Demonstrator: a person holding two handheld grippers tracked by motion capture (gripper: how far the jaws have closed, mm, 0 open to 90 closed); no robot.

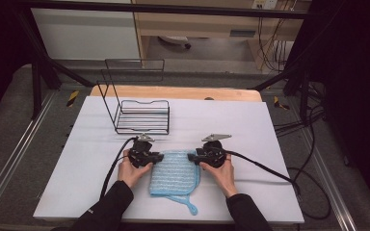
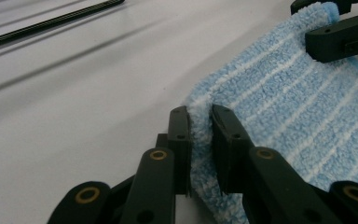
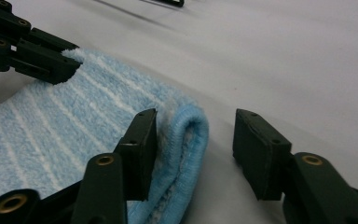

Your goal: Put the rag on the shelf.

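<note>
A folded light-blue towel (image 1: 173, 173) with white stripes lies flat on the white table sheet (image 1: 250, 130), a hanging loop at its near end. My left gripper (image 1: 161, 157) is at the towel's far left corner. In the left gripper view its jaws (image 2: 199, 116) are shut on that corner of the towel (image 2: 284, 102). My right gripper (image 1: 190, 156) is at the far right corner. In the right gripper view it (image 3: 196, 126) stands open, with the towel's folded edge (image 3: 186, 135) against the left jaw and a gap to the right jaw.
A black wire rack (image 1: 142, 115) stands just behind the grippers at the left. Black cables (image 1: 270, 171) trail from both grippers across the sheet. A wooden table edge (image 1: 173, 91) shows at the back, and a dark frame surrounds the table.
</note>
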